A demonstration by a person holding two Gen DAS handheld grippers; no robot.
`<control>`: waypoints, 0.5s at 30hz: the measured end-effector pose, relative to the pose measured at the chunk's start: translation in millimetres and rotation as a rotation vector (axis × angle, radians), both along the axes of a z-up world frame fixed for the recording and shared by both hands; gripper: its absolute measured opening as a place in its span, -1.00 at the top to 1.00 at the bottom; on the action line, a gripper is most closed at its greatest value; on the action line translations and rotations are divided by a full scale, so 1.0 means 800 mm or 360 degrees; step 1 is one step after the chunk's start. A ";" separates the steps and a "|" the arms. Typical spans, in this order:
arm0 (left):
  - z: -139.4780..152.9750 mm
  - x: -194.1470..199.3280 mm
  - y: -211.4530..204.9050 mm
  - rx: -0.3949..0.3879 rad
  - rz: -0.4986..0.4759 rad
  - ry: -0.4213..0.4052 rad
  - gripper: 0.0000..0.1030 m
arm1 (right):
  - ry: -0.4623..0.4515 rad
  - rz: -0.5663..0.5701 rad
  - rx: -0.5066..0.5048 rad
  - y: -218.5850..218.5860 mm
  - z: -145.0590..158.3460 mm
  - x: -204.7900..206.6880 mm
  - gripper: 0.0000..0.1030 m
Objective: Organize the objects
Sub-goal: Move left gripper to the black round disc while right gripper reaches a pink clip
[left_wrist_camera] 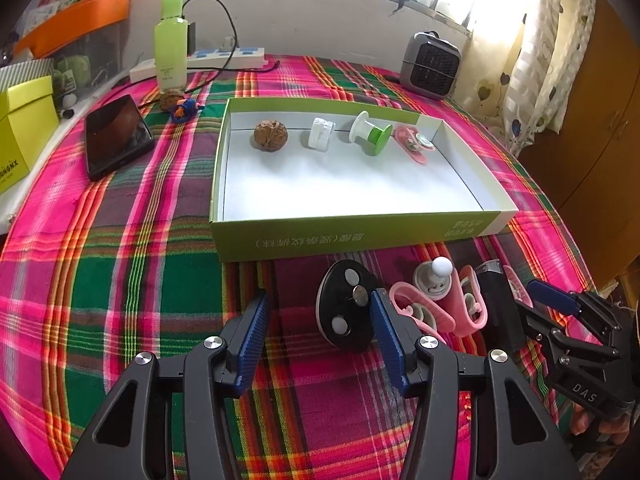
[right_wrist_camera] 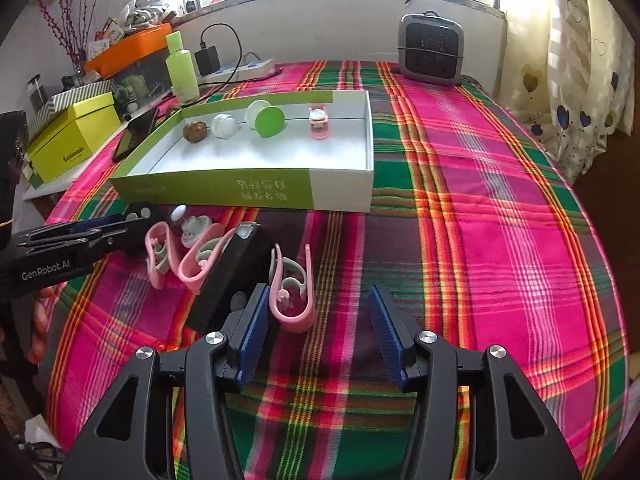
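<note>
The desk's cloth [left_wrist_camera: 120, 264] is plaid: hot pink, green and dull purple with orange-yellow stripes. Ahead of the left gripper [left_wrist_camera: 316, 332], whose pads are blue on black arms, sits a box [left_wrist_camera: 360, 236] with lime-green walls and a white inside. In it lie a brown walnut [left_wrist_camera: 271, 135], a white cap [left_wrist_camera: 321, 133], a green-and-white spool [left_wrist_camera: 371, 133] and a pink clip [left_wrist_camera: 414, 145]. Just beside the right gripper [right_wrist_camera: 318, 334] lies a pale pink clip [right_wrist_camera: 292, 292].

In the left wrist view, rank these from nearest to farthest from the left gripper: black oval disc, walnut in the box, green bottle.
1. Black oval disc: on the cloth, just ahead of the left gripper, by its right finger.
2. Walnut: inside the box, along its far wall, leftmost.
3. Green bottle: upright at the table's far left edge.
</note>
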State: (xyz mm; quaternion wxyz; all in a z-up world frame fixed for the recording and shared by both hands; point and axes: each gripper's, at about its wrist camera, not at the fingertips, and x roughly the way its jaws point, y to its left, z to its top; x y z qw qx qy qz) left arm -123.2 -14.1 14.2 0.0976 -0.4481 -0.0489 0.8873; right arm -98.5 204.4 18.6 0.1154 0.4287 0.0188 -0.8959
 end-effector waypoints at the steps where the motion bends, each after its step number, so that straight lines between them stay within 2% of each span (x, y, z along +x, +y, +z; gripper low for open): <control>1: 0.000 -0.002 0.001 -0.0003 0.0000 0.0001 0.02 | -0.0003 -0.0003 0.0006 0.001 -0.001 -0.001 0.00; 9: -0.001 -0.008 0.004 -0.0030 0.0002 0.0004 0.02 | 0.0012 0.0079 0.0147 -0.015 -0.001 -0.012 0.00; 15: -0.002 -0.017 0.004 -0.0036 0.0015 0.0004 0.02 | 0.0001 0.0076 0.0109 -0.008 -0.003 -0.017 0.00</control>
